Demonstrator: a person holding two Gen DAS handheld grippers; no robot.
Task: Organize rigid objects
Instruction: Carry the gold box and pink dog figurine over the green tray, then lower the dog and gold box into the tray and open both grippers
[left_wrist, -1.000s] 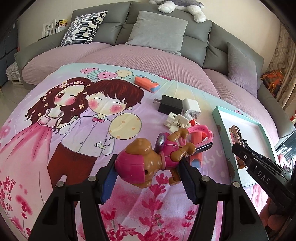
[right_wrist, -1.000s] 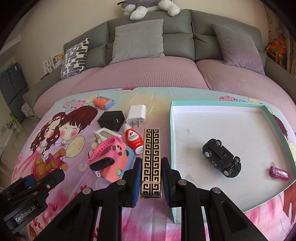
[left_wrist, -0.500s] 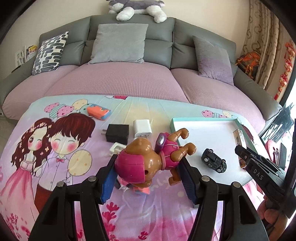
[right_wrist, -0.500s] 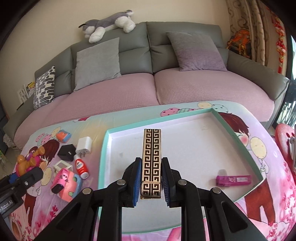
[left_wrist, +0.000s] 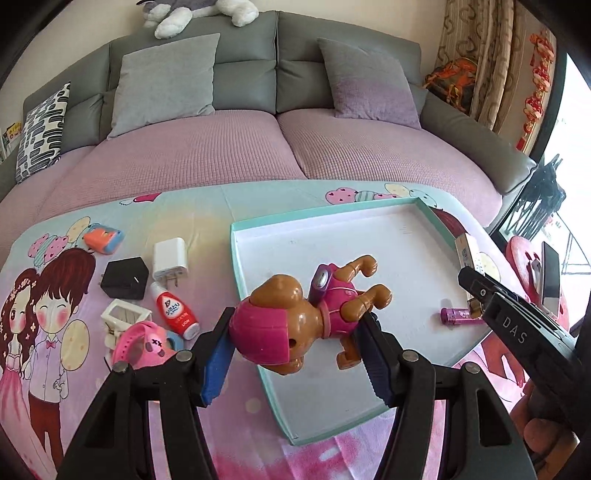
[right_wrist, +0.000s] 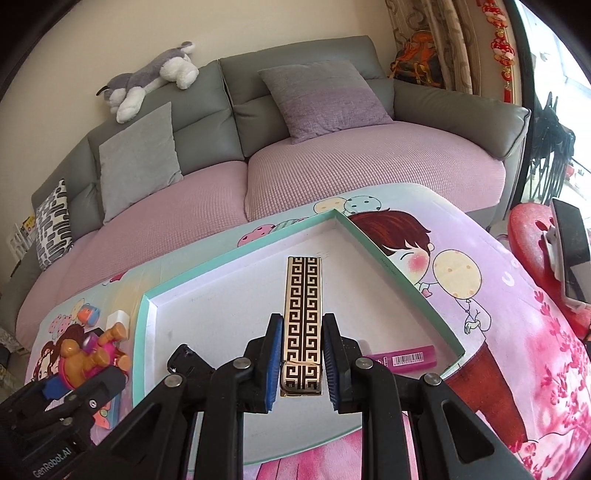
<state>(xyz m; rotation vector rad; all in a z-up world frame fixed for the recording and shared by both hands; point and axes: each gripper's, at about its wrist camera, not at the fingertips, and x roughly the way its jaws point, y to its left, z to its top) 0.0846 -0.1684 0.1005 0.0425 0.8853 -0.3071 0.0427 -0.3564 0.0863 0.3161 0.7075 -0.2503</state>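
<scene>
The left hand-held gripper (left_wrist: 295, 354) clamps a glossy plastic toy dog (left_wrist: 306, 317) over the near-left rim of the shallow teal-edged tray (left_wrist: 236, 266). The right hand-held gripper (right_wrist: 300, 363) pinches a slim gold key-patterned box (right_wrist: 302, 314) above the tray's white floor, where a pink tube (right_wrist: 404, 359), probably plastic, lies.

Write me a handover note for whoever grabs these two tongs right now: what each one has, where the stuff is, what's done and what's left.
Left tongs: shut on the toy dog, held over the near left edge of the tray.
Right tongs: shut on the patterned gold box, held over the tray's middle.
Done: a pink tube lies in the tray near its right rim.
Left: set both held items down in the tray, then bring over what sits on the blanket left of it: white charger, black charger, red-and-white bottle, orange-and-blue toy, white clip, pink watch.
</scene>
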